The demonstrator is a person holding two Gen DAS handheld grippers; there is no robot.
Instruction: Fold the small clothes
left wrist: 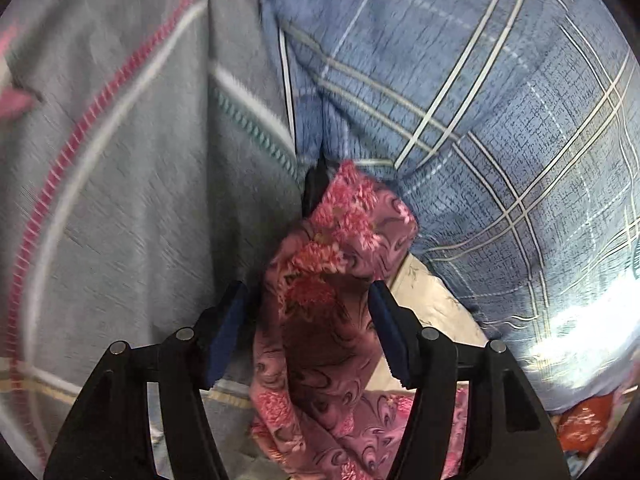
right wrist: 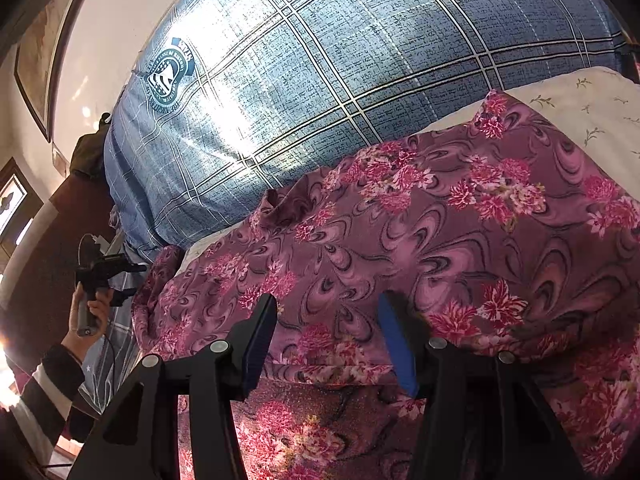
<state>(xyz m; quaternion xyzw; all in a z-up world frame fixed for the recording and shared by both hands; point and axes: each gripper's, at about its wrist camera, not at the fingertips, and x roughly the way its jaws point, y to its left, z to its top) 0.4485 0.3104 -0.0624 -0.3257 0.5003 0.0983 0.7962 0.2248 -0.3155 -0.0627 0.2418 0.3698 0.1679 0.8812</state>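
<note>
Item: L gripper (left wrist: 310, 320), jaws apart, blue pads either side of a hanging strip of the floral garment (left wrist: 320, 300) w/o pinching it; cloth drapes between the fingers, loose. R gripper (right wrist: 328, 340), jaws likewise apart, hovering just over the same garment (right wrist: 440, 220), nothing clamped. In the right wrist view the L gripper (right wrist: 104, 276) shows small at far left, held in the person's hand (right wrist: 86, 312), beside the garment's edge. Garment: pink-purple floral, spread and rumpled over a cream sheet (right wrist: 580, 96), its far edge against a blue plaid pillow (right wrist: 320, 60); grey striped blanket (left wrist: 120, 160) to the L. Risks, judged: neither jaw has hold, so the strip may slip out if L lifts before closing; closing on a bunched fold could catch several layers → crooked fold; R pinching low could take the sheet w/ the cloth; left wrist view is motion-blurred, so edge position there is uncertain
</note>
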